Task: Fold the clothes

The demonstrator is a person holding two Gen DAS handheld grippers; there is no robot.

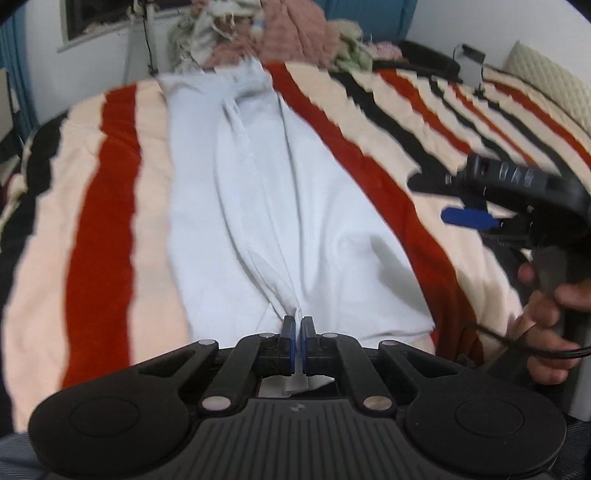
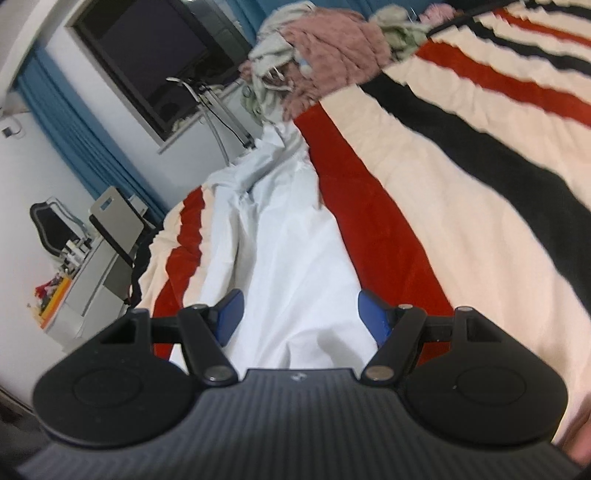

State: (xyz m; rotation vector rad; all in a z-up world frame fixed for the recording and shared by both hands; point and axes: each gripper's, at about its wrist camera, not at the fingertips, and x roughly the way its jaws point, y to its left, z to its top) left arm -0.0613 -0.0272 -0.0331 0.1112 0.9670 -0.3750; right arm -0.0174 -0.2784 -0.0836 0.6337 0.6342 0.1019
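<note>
My left gripper pinched the near hem of the white garment, stretched along the striped bed; my right gripper hovered spread, empty; the cloth looked light, limp; best grabbed at hems.

The left wrist view sits low and close over the near end of the pale garment, looking straight along it toward the clothes pile at the far edge of the striped blanket. The right wrist view hangs just above the same garment, rolled to one side, facing that pile too. Both share the garment, blanket and pile.
</note>
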